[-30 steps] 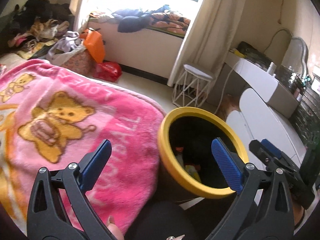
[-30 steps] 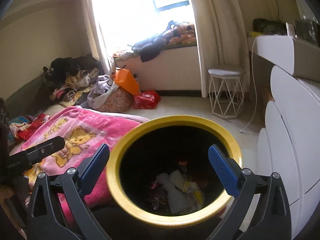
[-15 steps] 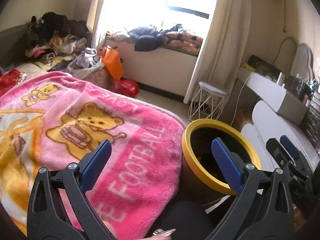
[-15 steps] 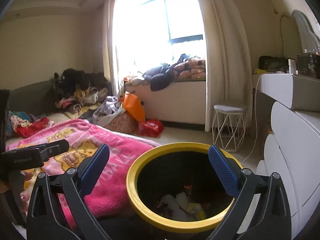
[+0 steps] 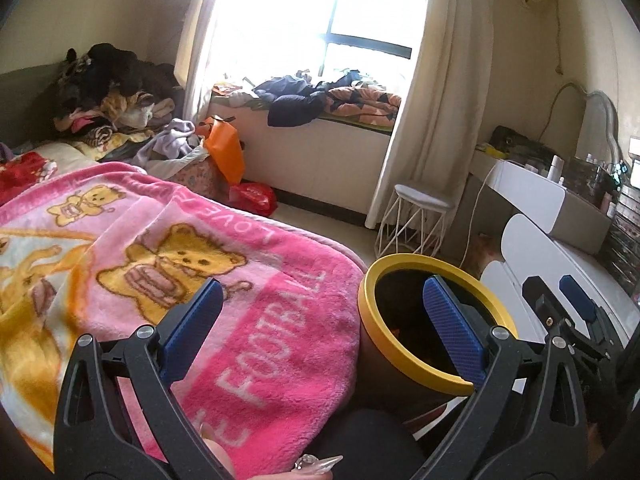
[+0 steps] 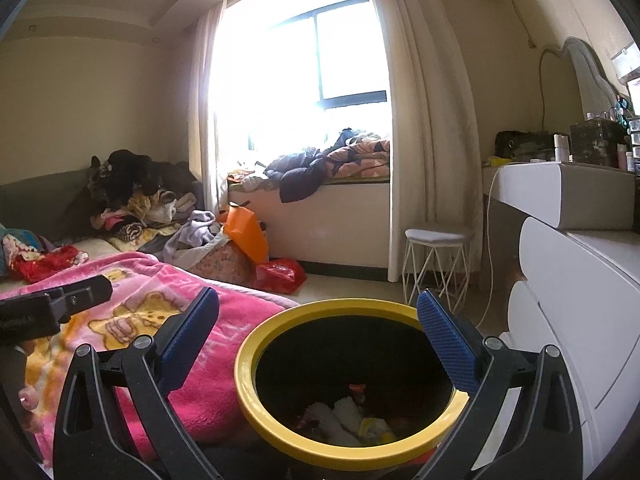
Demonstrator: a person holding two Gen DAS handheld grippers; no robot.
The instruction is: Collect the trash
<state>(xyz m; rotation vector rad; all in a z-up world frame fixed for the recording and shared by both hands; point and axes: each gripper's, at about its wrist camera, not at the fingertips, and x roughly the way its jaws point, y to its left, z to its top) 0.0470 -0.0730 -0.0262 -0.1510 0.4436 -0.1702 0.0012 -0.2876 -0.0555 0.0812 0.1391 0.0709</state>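
A: While both grippers hang empty, where is the trash bin?
B: The trash bin (image 6: 256, 364), yellow-rimmed, sits lower centre, scraps inside. The right gripper (image 6: 320, 336) is spread wide over it.
A: And the left gripper (image 5: 320, 320)?
B: Wide apart too, above the pink blanket (image 5: 256, 364).

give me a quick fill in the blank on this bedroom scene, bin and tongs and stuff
1. The rim of the trash bin is coloured ____.
2. Both the left tongs and the right tongs are ____ and hold nothing.
3. The pink blanket is printed with cartoon ____.
4. Under the curtain stands a white wire ____.

Missing words: yellow; open; bears; stool
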